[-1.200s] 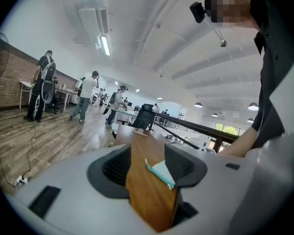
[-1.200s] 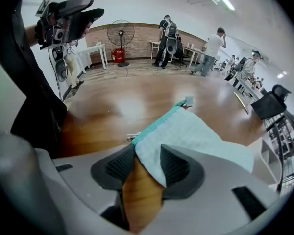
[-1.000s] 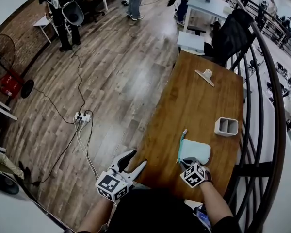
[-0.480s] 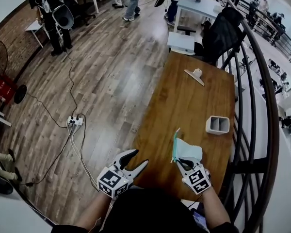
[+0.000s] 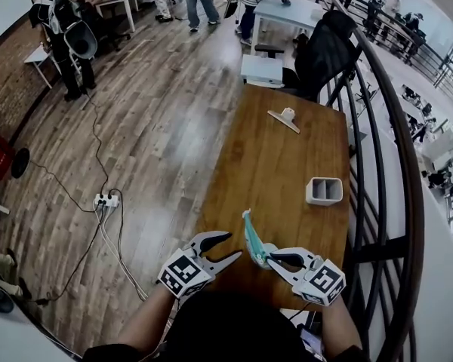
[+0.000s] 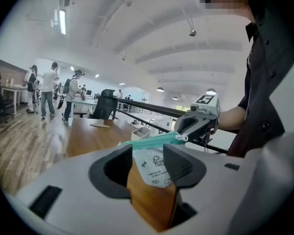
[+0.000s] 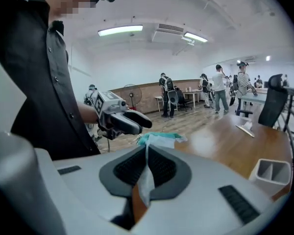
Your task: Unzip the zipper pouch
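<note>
The zipper pouch (image 5: pixel 254 244) is pale with a teal zipper edge, and it hangs lifted above the near end of the wooden table (image 5: pixel 272 164). My right gripper (image 5: pixel 275 259) is shut on one end of it, and its jaws have just tightened a little on the fabric (image 7: pixel 146 180). The left gripper (image 5: pixel 229 247) stands open just left of the pouch. Its jaws have just been closing a little, and the pads do not press on anything. In the left gripper view the pouch (image 6: pixel 154 166) hangs just past the fingertips, with the right gripper (image 6: pixel 198 124) behind it.
A white two-slot holder (image 5: pixel 324 191) stands at the table's right side, and a small white tool (image 5: pixel 285 118) lies at the far end. A black railing (image 5: pixel 396 202) runs along the right. A black chair (image 5: pixel 325 51) stands beyond the table. A power strip (image 5: pixel 106 200) with cables lies on the floor at left.
The right gripper has risen and lifted the pouch off the table. The left gripper has moved right, up to the pouch.
</note>
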Demonstrator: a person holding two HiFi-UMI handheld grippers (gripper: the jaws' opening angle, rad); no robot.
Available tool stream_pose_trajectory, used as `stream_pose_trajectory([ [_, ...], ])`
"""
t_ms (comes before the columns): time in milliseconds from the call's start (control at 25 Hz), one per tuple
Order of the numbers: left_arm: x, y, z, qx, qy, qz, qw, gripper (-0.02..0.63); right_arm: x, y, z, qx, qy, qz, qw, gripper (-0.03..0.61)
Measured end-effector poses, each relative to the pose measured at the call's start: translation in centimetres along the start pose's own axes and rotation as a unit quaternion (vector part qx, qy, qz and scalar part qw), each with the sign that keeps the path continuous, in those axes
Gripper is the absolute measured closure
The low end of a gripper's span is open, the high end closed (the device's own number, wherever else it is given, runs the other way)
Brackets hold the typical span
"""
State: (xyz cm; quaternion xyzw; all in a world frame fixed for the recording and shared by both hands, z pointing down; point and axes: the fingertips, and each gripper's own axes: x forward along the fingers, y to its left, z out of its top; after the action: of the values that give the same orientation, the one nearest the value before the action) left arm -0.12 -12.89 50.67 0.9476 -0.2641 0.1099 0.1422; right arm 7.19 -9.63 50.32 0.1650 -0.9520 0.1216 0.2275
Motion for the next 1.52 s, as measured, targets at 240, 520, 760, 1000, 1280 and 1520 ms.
stream_pose_trajectory([
  [240,0.8,-1.3,0.3,0.137,0.054,-0.064,0.9870,0.403,-1.7,1.9,1.6,0.001,-0.020,0.036,0.999,0.568],
  [520,2.2,-2.3,1.6,0.194,0.067,-0.115,0.9720,0.377,-2.3,3.6,2.1,0.003,-0.014,0.062,0.998,0.568],
  [760,2.4,-3.5,1.1,0.247,0.098,-0.155,0.9515,0.367,-2.4,4.2,1.4,0.001,0.014,0.088,0.996,0.568],
  [1000,2.2,-5.5,0.1,0.308,0.137,-0.207,0.9184,0.341,-2.7,4.1,1.3,-0.005,0.030,0.103,0.994,0.568],
  [1280,3.0,-5.8,-1.1,0.365,0.165,-0.222,0.8888,0.341,-2.1,5.3,0.8,-0.021,0.050,0.130,0.990,0.567],
  [1520,3.3,-6.2,-2.2,0.374,0.192,-0.245,0.8738,0.429,-2.4,4.5,1.1,-0.015,0.031,0.116,0.993,0.566],
])
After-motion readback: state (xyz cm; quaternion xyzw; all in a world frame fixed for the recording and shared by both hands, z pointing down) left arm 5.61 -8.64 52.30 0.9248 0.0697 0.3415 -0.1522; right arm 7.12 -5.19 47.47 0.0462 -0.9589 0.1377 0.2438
